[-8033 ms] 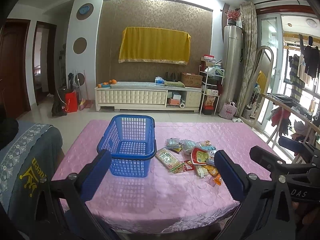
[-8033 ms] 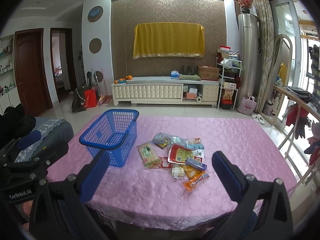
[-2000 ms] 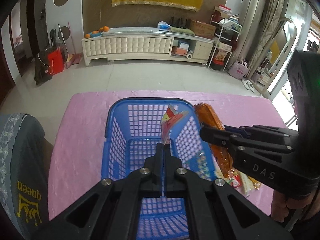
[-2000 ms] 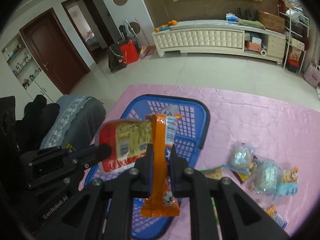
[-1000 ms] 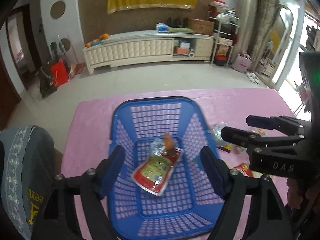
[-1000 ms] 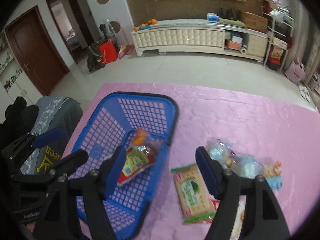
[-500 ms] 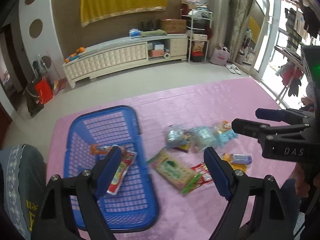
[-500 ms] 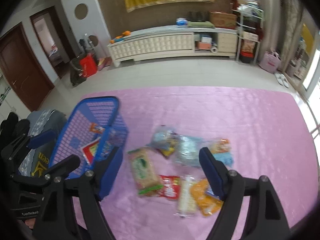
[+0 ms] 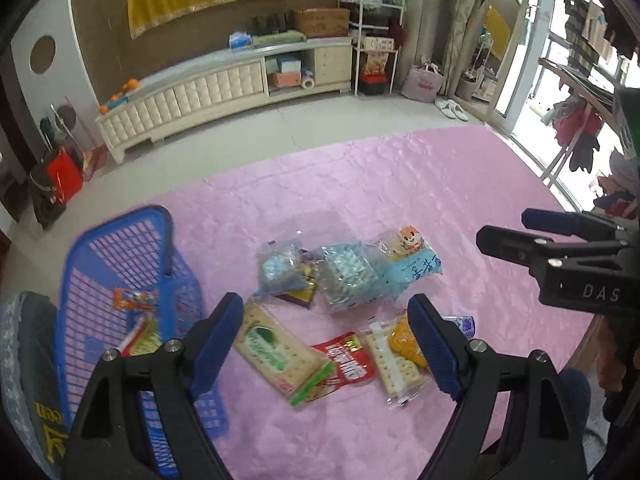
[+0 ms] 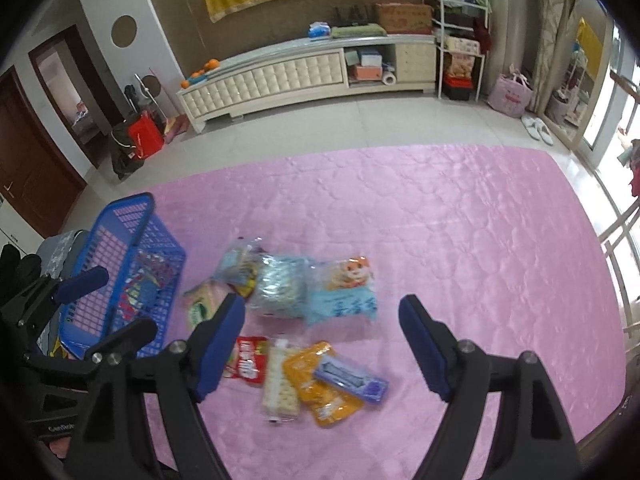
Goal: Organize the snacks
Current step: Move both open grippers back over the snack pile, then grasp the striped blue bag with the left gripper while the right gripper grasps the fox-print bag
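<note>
Over the pink tablecloth (image 9: 400,184): we see both grippers shifted from the blue plastic basket (image 9: 120,248) to the snack pile.
Left gripper (image 9: 328,344): jaws apart, empty.
Right gripper (image 10: 320,344): jaws apart, empty.
Green cracker packet (image 9: 276,352): flat beside the basket, long axis diagonal.

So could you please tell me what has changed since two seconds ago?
Both hand-held grippers let go: the red packet and orange packet now lie in the blue basket. The left hand-held gripper and right hand-held gripper swung over to the snack pile, jaws open. Basket and remaining snacks stayed put.
</note>
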`<control>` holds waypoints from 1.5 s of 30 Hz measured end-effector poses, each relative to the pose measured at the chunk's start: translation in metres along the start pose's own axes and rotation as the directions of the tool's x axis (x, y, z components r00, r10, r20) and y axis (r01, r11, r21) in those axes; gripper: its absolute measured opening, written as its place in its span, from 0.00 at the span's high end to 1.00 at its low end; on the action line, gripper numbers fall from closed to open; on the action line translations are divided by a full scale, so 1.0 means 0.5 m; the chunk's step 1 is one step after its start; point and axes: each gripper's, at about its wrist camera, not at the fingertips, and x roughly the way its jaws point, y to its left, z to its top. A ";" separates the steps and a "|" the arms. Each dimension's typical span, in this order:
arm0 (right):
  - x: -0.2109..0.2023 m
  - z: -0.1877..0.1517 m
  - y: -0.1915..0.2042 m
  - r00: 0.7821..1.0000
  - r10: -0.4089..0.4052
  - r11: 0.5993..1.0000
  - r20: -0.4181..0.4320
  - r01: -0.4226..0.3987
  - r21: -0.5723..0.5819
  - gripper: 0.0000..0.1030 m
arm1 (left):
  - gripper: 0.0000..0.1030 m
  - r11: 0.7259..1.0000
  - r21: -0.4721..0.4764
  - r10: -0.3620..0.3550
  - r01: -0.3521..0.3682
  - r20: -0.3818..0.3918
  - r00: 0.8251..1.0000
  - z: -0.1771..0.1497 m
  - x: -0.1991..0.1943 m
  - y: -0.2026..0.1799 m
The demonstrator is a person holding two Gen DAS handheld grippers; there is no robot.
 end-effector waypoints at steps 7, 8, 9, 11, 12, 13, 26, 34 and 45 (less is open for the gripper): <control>0.086 -0.011 -0.037 0.996 0.017 0.999 -0.082 -0.020 -0.034 0.16 | 0.20 0.999 -0.042 0.002 -0.005 -0.078 0.997 -0.005 0.099 -0.002; 0.106 -0.011 -0.040 0.995 0.019 0.999 -0.103 -0.023 -0.035 0.16 | 0.20 0.999 -0.051 0.001 -0.006 -0.088 0.996 -0.005 0.111 -0.002; 0.120 -0.011 -0.042 0.993 0.013 0.999 -0.114 -0.017 -0.037 0.15 | 0.20 0.998 -0.059 -0.001 -0.005 -0.099 0.995 -0.005 0.124 0.001; 0.153 -0.012 -0.046 0.990 0.008 0.999 -0.143 -0.014 -0.042 0.15 | 0.20 0.998 -0.067 -0.002 -0.006 -0.114 0.993 -0.004 0.145 0.005; 0.164 -0.014 -0.047 0.989 0.005 0.999 -0.151 -0.011 -0.043 0.15 | 0.20 0.998 -0.068 -0.001 -0.008 -0.120 0.993 -0.004 0.155 0.006; 0.180 -0.013 -0.048 0.986 0.007 0.999 -0.164 -0.014 -0.042 0.15 | 0.20 0.998 -0.068 0.003 -0.011 -0.128 0.992 -0.004 0.166 0.008; 0.300 0.005 -0.022 0.962 -0.073 0.989 -0.262 0.037 -0.140 0.16 | 0.20 0.996 -0.083 0.023 -0.038 -0.184 0.983 0.004 0.236 0.046; 0.292 -0.009 -0.042 0.970 -0.014 0.994 -0.242 -0.013 -0.109 0.33 | 0.20 0.998 -0.069 -0.001 -0.012 -0.185 0.983 0.013 0.234 0.025; 0.209 -0.027 -0.134 0.985 -0.026 0.999 -0.170 0.032 0.030 0.34 | 0.20 1.000 -0.001 0.002 -0.002 -0.229 0.973 0.039 0.285 -0.035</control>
